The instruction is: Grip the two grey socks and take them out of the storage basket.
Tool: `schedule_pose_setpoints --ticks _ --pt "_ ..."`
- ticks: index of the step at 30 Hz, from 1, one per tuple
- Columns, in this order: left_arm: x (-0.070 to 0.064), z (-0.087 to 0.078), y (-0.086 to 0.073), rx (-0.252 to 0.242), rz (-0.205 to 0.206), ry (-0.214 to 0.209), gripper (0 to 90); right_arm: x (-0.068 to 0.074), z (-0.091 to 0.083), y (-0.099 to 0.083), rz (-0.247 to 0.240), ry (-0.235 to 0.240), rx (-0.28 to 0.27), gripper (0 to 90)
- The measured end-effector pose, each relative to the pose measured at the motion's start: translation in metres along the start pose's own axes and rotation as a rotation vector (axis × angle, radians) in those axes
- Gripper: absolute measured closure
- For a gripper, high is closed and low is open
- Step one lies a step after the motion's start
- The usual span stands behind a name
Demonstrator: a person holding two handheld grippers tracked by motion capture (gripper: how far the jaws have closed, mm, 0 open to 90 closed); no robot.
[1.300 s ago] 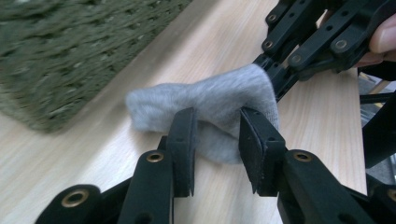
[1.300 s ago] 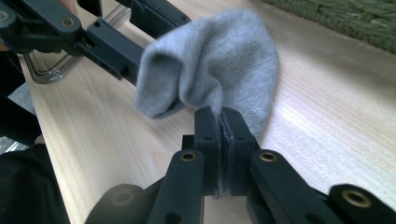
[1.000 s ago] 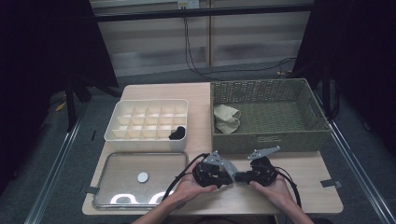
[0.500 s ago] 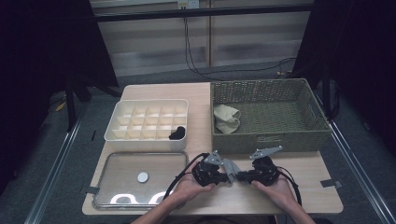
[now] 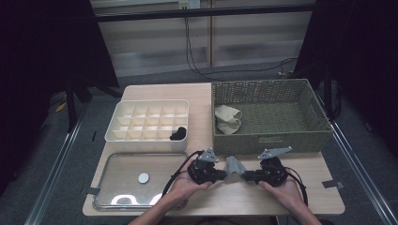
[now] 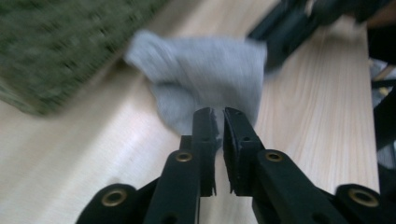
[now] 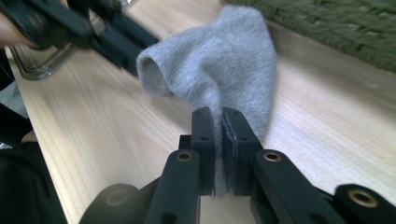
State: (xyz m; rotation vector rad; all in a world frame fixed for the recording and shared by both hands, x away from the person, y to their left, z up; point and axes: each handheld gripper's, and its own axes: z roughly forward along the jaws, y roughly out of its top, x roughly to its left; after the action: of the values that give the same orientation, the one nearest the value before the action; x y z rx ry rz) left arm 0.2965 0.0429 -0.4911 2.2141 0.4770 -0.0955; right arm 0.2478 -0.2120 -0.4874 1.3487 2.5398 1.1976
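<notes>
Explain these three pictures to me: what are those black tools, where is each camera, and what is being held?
A person sits at a table with a hand-held gripper in each hand. The high view looks down from above; the other two cameras ride on the grippers, looking along their black jaws. The left gripper and right gripper each pinch a grey sock between them. Behind it is a green basket holding a beige cloth. To the left sit a white divided box with a dark item in one cell, and a clear lid.

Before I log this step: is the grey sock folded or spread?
Bunched, not spread: the grey sock puckers between the right gripper and left gripper.
</notes>
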Motion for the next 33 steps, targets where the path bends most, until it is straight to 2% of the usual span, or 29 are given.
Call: schedule_pose_setpoints --ticks 3,5,8,10,13,14,15,16,17,18,19,20,22,23,26,27,29,31,33 --pt "0.005 0.0 0.0 -0.014 -0.008 0.009 81.9 0.001 0.006 0.0 -0.006 0.003 0.02 85.1" --pt "0.007 0.004 -0.001 -0.009 0.013 0.013 80.8 0.002 0.009 0.001 -0.015 0.005 0.028 85.2" --pt "0.004 0.014 -0.002 0.015 0.041 -0.018 79.0 0.002 0.011 0.002 -0.018 0.012 0.031 85.5" --pt "0.001 0.016 -0.002 0.028 0.062 -0.01 79.4 0.002 0.012 0.002 -0.018 0.012 0.034 85.5" --pt "0.0 0.011 -0.003 0.062 0.049 -0.007 81.1 0.002 0.011 0.001 -0.018 0.01 0.032 85.5" --pt "-0.001 0.009 -0.003 0.072 0.041 0.006 81.5 0.002 0.01 0.001 -0.016 0.007 0.032 85.5" --pt "0.0 0.005 -0.003 0.1 0.051 0.008 81.6 0.001 0.01 0.001 -0.018 0.004 0.03 85.4" --pt "-0.001 0.004 -0.004 0.09 0.028 0.013 81.6 0.001 0.009 0.001 -0.015 0.001 0.028 85.3" --pt "0.0 0.001 -0.005 0.102 0.032 0.019 81.6 0.0 0.008 0.001 -0.015 -0.004 0.03 85.3" --pt "0.001 -0.004 -0.005 0.147 0.05 0.032 81.6 0.0 0.008 0.001 -0.009 -0.009 0.029 85.3" --pt "0.001 -0.007 -0.008 0.132 0.037 0.027 81.6 -0.001 0.007 0.001 -0.011 -0.014 0.026 85.2" --pt "0.001 -0.01 -0.009 0.157 0.031 0.036 81.5 -0.001 0.006 0.0 -0.013 -0.022 0.02 85.1" --pt "0.0 -0.018 -0.014 0.165 0.018 0.04 81.4 -0.001 0.004 0.001 -0.017 -0.04 0.026 83.7" --pt "0.0 -0.019 -0.017 0.147 0.005 0.041 81.0 -0.001 0.003 0.001 -0.007 -0.031 0.017 83.0" --pt "-0.001 -0.027 -0.023 0.156 0.004 0.031 78.6 0.0 0.001 0.002 -0.004 -0.018 -0.001 80.3" --pt "-0.003 -0.028 -0.026 0.133 -0.012 0.028 77.6 -0.001 0.0 0.003 -0.008 -0.017 -0.007 79.3" --pt "-0.006 -0.031 -0.028 0.139 -0.008 0.026 76.3 0.0 -0.004 0.005 -0.001 -0.008 -0.037 78.7" --pt "-0.007 -0.033 -0.031 0.118 0.006 0.016 74.4 -0.002 -0.007 0.005 0.016 -0.008 -0.057 75.8" --pt "-0.006 -0.038 -0.031 0.115 0.007 0.02 74.3 -0.005 -0.007 0.006 0.034 -0.014 -0.061 75.2"
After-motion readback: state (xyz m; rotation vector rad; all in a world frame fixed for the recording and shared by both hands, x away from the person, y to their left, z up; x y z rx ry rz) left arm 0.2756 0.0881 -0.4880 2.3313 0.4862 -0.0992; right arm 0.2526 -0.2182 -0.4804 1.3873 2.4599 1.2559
